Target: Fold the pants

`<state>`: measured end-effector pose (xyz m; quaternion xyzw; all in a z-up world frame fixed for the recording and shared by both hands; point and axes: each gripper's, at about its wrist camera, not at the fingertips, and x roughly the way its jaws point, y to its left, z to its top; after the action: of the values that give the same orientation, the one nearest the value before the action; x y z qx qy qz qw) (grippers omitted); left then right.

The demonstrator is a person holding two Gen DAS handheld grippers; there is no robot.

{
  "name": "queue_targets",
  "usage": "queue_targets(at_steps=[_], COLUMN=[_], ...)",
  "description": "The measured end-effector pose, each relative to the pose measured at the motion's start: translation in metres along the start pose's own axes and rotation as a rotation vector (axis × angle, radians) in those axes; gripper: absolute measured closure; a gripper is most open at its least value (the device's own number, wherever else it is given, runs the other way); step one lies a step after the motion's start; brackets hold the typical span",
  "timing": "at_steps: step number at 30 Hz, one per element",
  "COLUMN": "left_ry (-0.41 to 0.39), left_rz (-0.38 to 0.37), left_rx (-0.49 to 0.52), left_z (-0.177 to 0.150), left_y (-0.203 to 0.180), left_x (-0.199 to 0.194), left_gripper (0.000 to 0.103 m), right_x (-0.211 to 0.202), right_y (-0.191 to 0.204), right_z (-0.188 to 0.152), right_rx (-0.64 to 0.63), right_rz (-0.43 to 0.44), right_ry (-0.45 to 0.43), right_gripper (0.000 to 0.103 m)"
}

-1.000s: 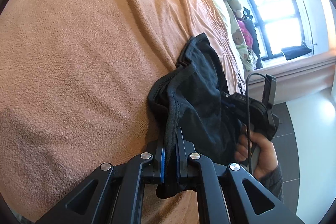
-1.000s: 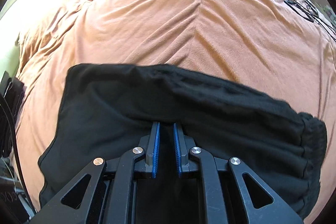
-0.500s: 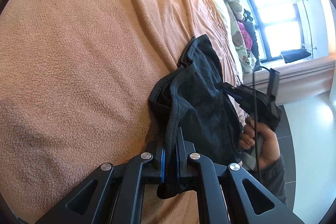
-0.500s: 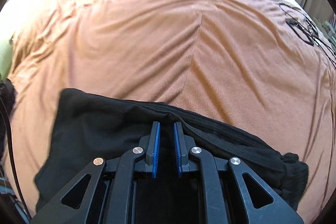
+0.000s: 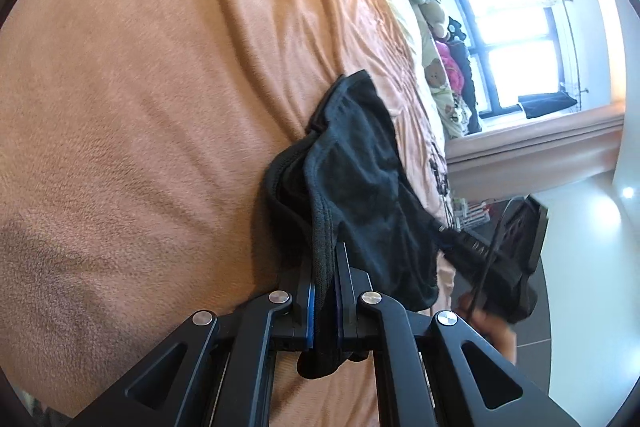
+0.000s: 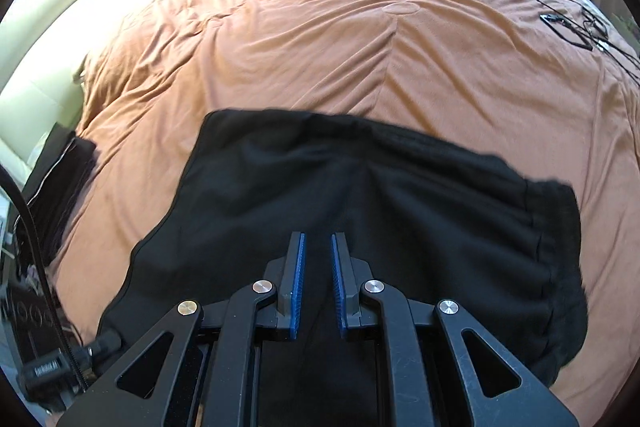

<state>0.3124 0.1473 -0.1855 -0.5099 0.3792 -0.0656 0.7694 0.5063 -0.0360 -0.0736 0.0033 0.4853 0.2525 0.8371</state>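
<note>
The black pants (image 6: 360, 187) lie folded on the orange blanket (image 6: 340, 39), waistband at the right. My left gripper (image 5: 324, 263) is shut on the ribbed edge of the pants (image 5: 360, 187) and holds it bunched just above the blanket (image 5: 140, 107). My right gripper (image 6: 317, 247) hovers over the middle of the pants with its jaws narrowly apart, and I see no cloth between them. The right gripper and the hand on it also show at the right of the left wrist view (image 5: 500, 267).
A tangle of black cables (image 6: 576, 27) lies on the far right of the bed. Stuffed toys (image 5: 440, 67) sit by the window (image 5: 512, 39). A dark folded stack (image 6: 60, 195) lies at the bed's left edge beside a cream headboard (image 6: 80, 27).
The right gripper pulled back and up from the pants, then tilted so more of the garment shows below it. The left gripper kept its hold on the edge.
</note>
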Motion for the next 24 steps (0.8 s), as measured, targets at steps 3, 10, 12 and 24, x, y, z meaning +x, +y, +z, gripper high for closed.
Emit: queue_targets(at_steps=[3,10,12,24], left_ry=[-0.001,0.008,0.013,0.028], left_rz=[-0.007,-0.006,-0.005,0.023], left_rx=[0.022,0.073,0.096,0.278], left_z=[0.001,0.004,0.005,0.006], left_y=[-0.010,-0.032,-0.041,-0.115], left_x=[-0.002,-0.001,0.000,0.013], left_gripper=[0.096,0.096,0.096,0.096], right_x=[-0.004,-0.002,0.003,-0.049], right_y=[-0.003,-0.009,-0.009,-0.060], right_z=[-0.019,-0.071,-0.081,-0.104], right_rx=[0.022,0.152,0.162,0.278], right_rz=[0.021,0.103,0.114,0.216], right_ry=[0.004,-0.018,-0.006,-0.080], right_gripper=[0.092,0.092,0.092,0.092])
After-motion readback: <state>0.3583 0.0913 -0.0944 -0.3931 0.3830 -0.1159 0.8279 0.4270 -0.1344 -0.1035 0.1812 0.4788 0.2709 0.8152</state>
